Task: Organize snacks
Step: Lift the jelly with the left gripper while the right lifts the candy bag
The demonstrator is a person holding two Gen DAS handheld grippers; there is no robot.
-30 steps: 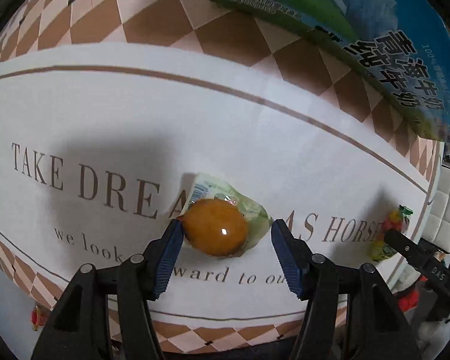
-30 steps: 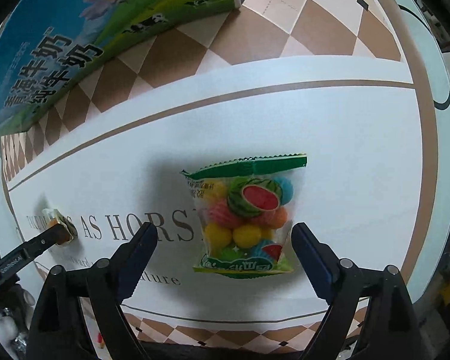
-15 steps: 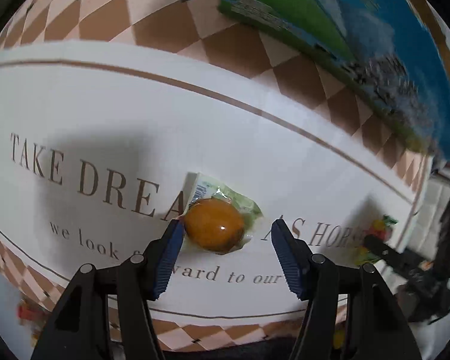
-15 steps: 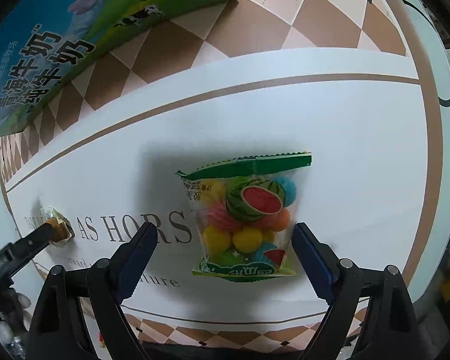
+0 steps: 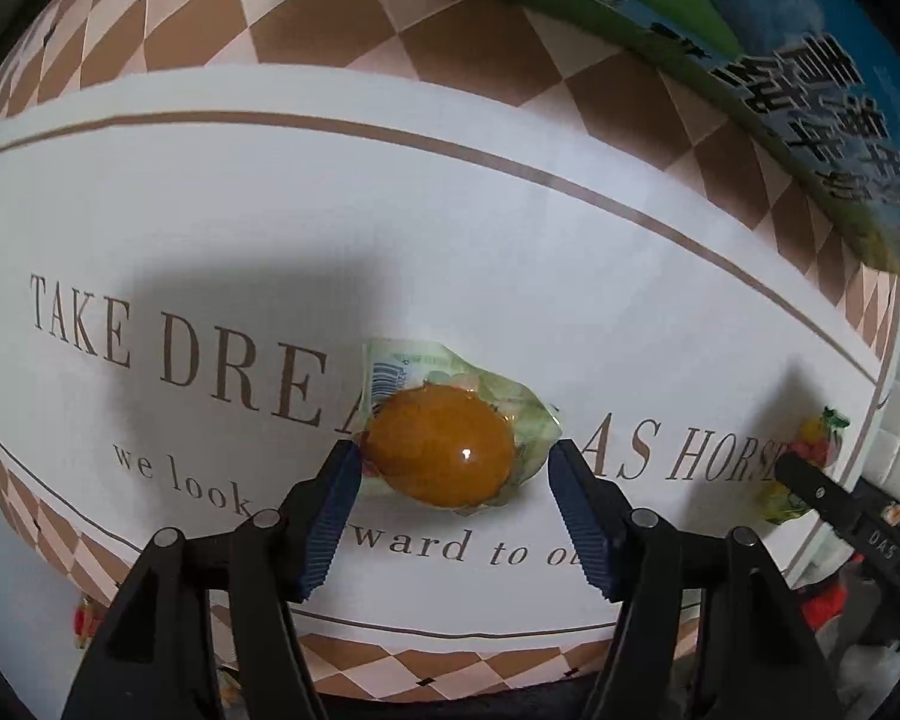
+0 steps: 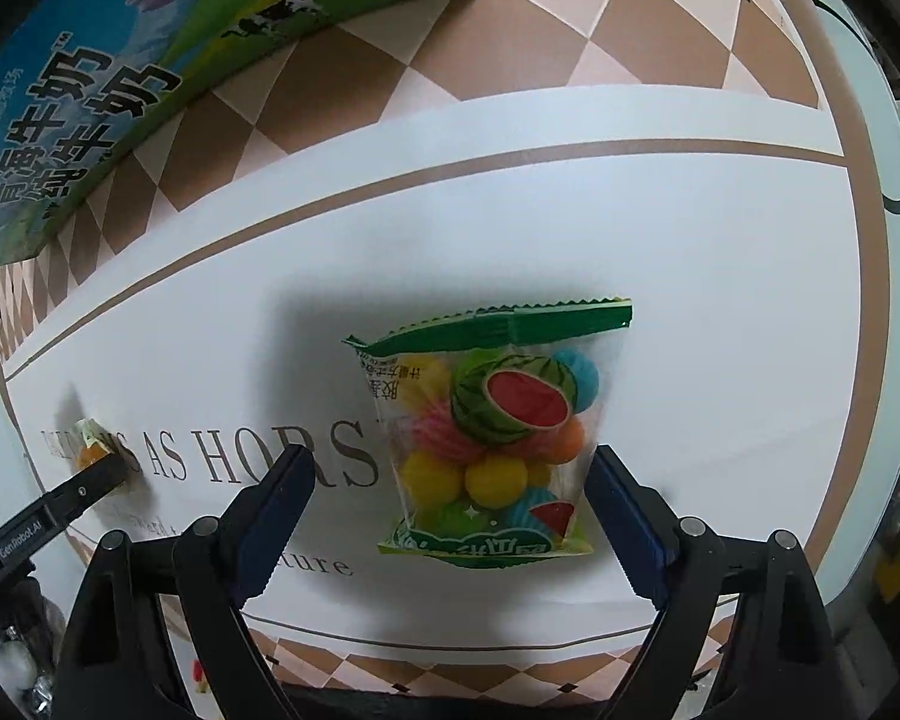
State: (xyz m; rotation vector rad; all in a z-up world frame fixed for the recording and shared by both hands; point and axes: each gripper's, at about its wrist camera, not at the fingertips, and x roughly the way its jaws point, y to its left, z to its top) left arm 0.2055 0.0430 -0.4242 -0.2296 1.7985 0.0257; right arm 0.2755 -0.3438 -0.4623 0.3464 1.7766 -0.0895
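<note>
On the lettered tablecloth (image 5: 270, 228), the left gripper (image 5: 450, 480) is opening around a wrapped orange jelly (image 5: 441, 456), apparently just set down. The right gripper (image 6: 450, 516) hangs wide open over a candy bag (image 6: 486, 438).

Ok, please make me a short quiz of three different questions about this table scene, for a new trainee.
1. True or false: the orange jelly snack is lifted off the tablecloth.
2. Which snack lies between the fingers of the right gripper?
A. a chocolate bar
B. the bag of colourful fruit candies
C. a can of soda
3. Fill in: the blue and green milk carton box lies on the ______ border of the tablecloth.

Key:
1. False. It rests on the cloth between the fingers of the left gripper, whose jaws are opening.
2. B. The gripper is open around it, not squeezing it.
3. Checkered.
</note>
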